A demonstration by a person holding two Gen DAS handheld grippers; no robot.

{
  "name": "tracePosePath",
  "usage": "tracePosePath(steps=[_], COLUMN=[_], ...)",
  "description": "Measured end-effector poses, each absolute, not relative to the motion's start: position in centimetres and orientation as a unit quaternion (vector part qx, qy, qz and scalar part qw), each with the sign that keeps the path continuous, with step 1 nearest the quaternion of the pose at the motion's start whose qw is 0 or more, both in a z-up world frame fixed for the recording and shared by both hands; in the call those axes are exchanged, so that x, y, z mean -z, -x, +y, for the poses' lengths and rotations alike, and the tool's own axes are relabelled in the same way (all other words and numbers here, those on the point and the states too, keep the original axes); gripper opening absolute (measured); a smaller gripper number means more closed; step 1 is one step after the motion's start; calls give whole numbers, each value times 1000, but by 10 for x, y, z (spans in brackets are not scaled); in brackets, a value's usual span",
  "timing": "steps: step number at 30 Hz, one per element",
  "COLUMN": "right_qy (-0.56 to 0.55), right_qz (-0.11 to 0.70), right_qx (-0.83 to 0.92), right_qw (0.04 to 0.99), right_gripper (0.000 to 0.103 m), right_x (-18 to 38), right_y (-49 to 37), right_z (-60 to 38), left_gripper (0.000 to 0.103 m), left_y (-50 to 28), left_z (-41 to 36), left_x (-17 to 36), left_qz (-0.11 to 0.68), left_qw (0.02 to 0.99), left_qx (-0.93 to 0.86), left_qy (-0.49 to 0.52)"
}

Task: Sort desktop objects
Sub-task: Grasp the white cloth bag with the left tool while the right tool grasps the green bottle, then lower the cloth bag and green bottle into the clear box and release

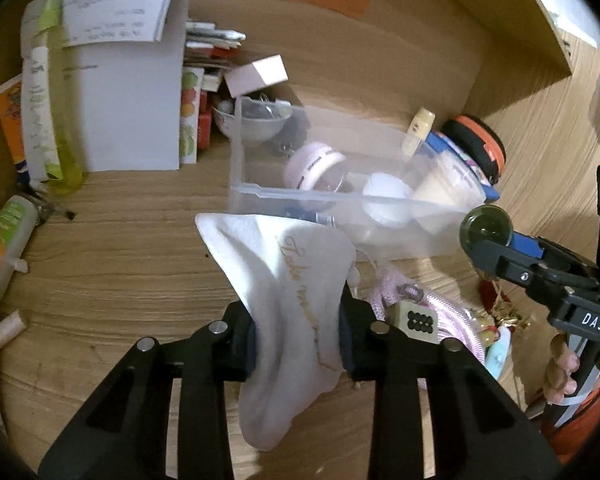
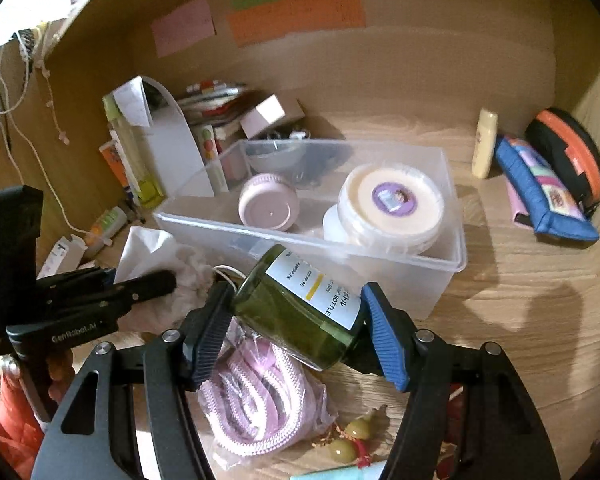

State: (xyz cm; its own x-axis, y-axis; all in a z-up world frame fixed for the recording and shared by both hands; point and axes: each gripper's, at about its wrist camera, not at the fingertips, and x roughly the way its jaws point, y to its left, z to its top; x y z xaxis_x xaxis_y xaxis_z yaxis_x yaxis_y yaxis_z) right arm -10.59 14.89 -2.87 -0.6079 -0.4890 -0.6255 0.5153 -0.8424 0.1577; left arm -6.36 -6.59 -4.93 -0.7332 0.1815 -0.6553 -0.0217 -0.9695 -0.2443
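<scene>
My left gripper is shut on a white cloth pouch with gold script, which hangs between the pads above the wooden desk. My right gripper is shut on a dark green glass bottle with a white label, held tilted just in front of the clear plastic bin. In the left wrist view the bottle shows end-on at the right, beside the bin. Inside the bin lie a pink jar and a white round tub.
A bagged pink rope and olive-green charms lie under the right gripper. A blue pouch, an orange-black case and a pale yellow tube stand at the right. Papers, books and bottles crowd the back left.
</scene>
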Motion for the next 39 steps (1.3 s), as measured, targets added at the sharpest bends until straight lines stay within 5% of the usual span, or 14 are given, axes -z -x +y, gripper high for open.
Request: tracePosePath(steps=[23,39], right_qy=[-277,-267], right_qz=[9,17], right_qx=[921,921], right_qw=[274,284], right_gripper=[62,62], right_x=[-18,-35], right_y=[91,133], right_z=[170,155], left_gripper=[31,31], left_y=[52,111], left_z=[-86,-84], left_x=[-10,-23], left_qz=[-126,-97], left_qw=[36,43], left_qx=[-952,-954], left_qy=[278,281])
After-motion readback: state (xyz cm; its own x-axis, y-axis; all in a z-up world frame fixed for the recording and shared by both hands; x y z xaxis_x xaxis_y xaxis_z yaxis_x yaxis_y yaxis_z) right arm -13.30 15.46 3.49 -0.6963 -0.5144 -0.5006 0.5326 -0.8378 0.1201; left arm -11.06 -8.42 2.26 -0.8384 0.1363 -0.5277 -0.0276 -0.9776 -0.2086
